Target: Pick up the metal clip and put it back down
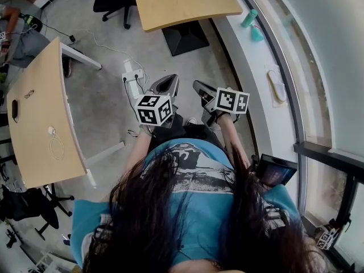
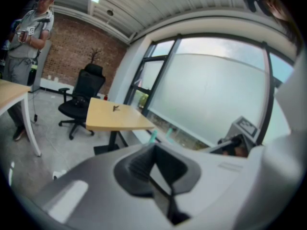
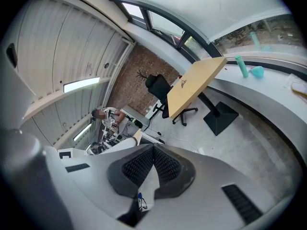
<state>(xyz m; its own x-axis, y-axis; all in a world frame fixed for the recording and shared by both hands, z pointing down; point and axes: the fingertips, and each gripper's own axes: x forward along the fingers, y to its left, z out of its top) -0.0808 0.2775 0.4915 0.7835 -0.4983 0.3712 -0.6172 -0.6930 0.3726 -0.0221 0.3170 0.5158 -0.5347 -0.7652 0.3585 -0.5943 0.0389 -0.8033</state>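
We haven't started: left gripper (image 2: pixel 153 146) and right gripper (image 3: pixel 153 148) are both closed, empty. Next we approach the table (image 2: pixel 122 121), where perhaps the clip (image 2: pixel 115 108) lies.

Your dark grey left gripper (image 1: pixel 166 83) and right gripper (image 1: pixel 202 89) bear black-and-white square markers; your blue short-sleeved T-shirt (image 1: pixel 199 209) has a pale print.

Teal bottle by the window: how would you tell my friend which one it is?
Find the big curved window and the white ledge under it. Two teal things sit there, near the wooden table. The teal bottle is the tall, thin one; the teal piece beside it is short and rounded.
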